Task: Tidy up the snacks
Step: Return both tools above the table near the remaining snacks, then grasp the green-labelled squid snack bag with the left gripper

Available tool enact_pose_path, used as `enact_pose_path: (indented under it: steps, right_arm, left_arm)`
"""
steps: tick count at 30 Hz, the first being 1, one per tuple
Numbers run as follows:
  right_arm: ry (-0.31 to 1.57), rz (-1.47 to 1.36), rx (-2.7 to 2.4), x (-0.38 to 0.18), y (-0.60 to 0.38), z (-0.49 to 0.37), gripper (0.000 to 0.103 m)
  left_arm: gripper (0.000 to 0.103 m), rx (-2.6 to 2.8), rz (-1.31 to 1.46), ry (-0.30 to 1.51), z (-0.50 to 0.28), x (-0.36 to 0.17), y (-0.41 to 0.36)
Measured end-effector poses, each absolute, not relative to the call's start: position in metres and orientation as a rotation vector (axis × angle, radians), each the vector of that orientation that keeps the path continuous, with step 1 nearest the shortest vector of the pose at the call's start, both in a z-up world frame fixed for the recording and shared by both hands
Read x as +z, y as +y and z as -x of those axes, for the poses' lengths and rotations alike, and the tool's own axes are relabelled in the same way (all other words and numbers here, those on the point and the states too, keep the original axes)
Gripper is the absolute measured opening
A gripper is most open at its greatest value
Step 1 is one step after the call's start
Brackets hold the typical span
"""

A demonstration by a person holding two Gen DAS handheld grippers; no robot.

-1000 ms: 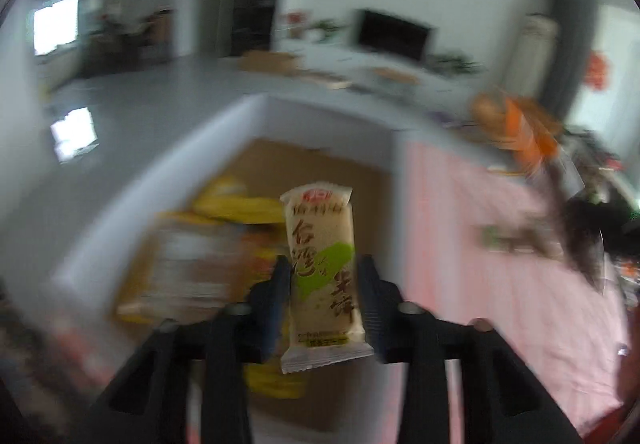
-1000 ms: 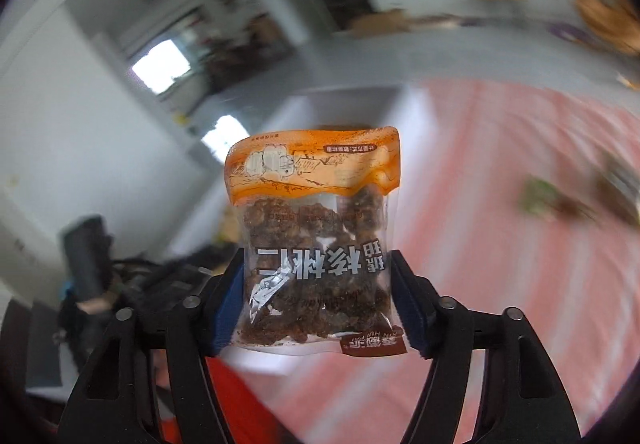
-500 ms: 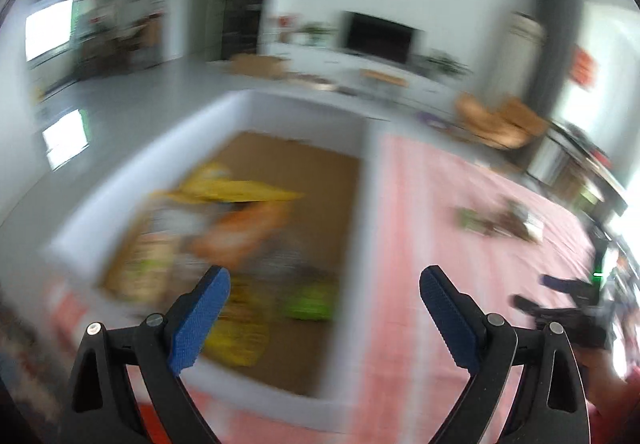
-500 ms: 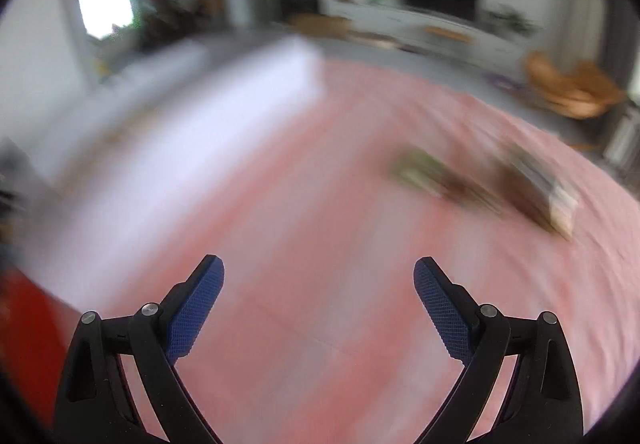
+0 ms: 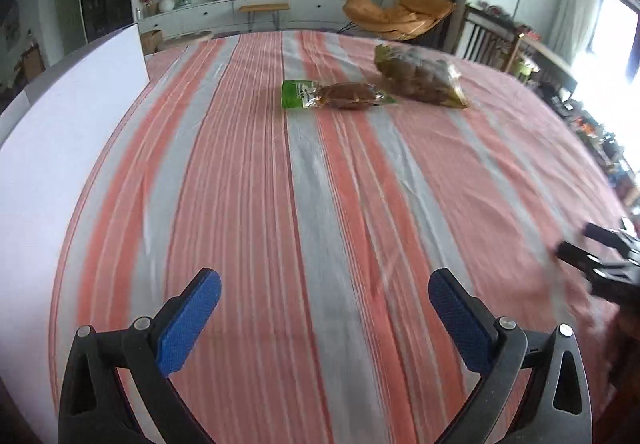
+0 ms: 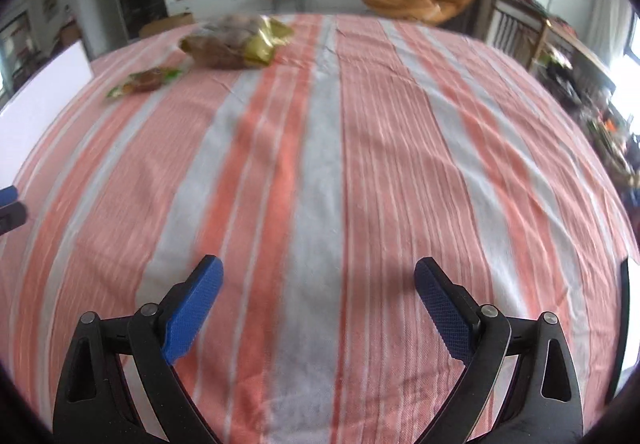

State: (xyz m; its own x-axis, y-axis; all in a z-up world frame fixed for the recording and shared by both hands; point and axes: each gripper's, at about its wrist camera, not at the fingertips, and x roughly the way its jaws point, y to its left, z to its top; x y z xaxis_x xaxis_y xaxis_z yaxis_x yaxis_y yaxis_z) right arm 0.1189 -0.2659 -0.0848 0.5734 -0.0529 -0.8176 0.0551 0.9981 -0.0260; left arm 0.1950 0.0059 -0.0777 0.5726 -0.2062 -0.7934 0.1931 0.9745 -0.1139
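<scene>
Right now both claws are empty and over bare cloth. Nearest the lens, the left gripper [image 5: 325,308] has its blue pads [image 5: 188,324] spread wide, the jaws opening, nothing between them; the right gripper [image 6: 319,298] is the same — jaws opening, only the striped tablecloth [image 6: 360,164] underneath. At the right edge of the left wrist view a dark blurred shape [image 5: 600,264] is probably the other tool, though it is too smeared to be sure.

Farther out, well apart from either claw, lie the two remaining snacks. The small green-ended packet [image 5: 334,95] sits flat on a grey stripe, and just beyond it, close beside it, rests the larger clear bag of brown pieces [image 5: 420,78]; the right wrist view shows both up at its left [image 6: 146,81] [image 6: 236,40]. A white box wall [image 5: 60,116] runs along the left side.

The step in hand looks like a reach for these two. Doing it well means keeping the jaws wide until each straddles its packet across the narrow width, coming in low, and pinching the sealed edge or mid-body — the crinkly film may slip or bunch otherwise.
</scene>
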Motion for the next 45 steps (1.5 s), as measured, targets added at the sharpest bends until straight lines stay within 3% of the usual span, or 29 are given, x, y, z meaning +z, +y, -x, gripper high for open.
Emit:
enact_pose_path:
  steps: [29,38,45]
  right_arm:
    - [0.962,-0.003,-0.067,-0.086,-0.266,-0.119,0.103]
    - [0.962,-0.003,-0.067,-0.087,-0.266,-0.120,0.103]
    - [0.962,-0.004,-0.067,-0.084,-0.267,-0.117,0.103]
  left_arm:
    - [0.103,-0.347,-0.147,0.953,-0.205,-0.090,-0.007]
    - [0.103,-0.575,-0.570,0.924,-0.301,-0.040,-0.042]
    - [0.103,-0.665,-0.658,0.991,-0.388,-0.052,-0.088]
